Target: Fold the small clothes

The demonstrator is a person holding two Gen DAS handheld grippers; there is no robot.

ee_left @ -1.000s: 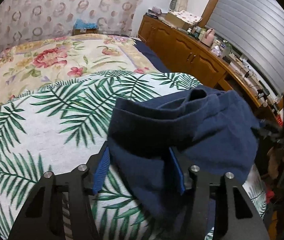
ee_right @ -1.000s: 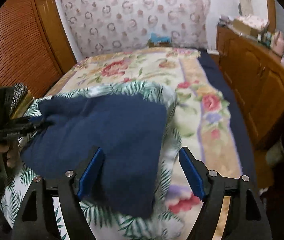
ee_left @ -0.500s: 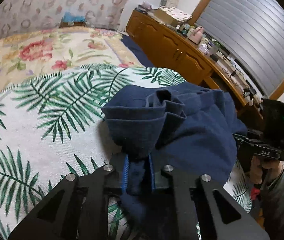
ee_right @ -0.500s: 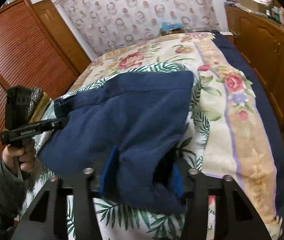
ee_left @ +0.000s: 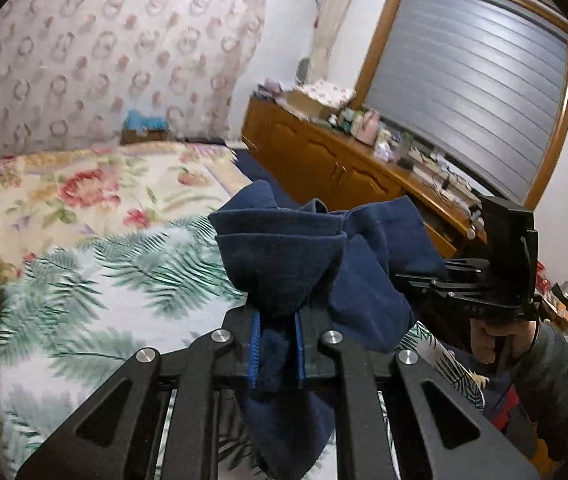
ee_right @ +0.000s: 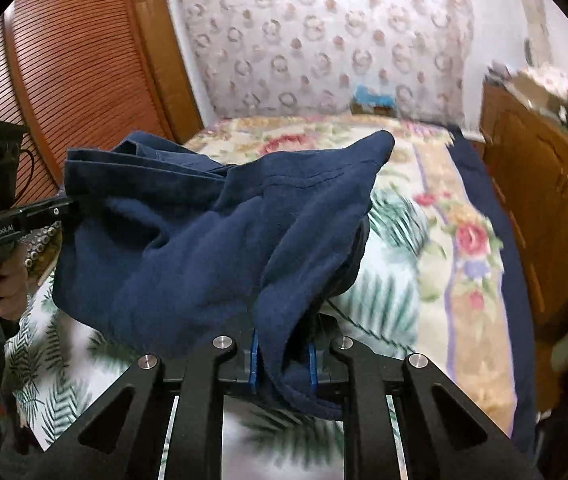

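Navy fleece garment point(ee_left: 363, 280) is all bunched up, hanging off the bed between left gripper point(ee_left: 278, 354) and right gripper point(ee_right: 284, 360), both just clamped onto its edge.

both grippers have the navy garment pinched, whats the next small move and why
Probably draw the left gripper and right gripper apart: both are shut on the navy garment, which sags bunched between them above the palm-print sheet.
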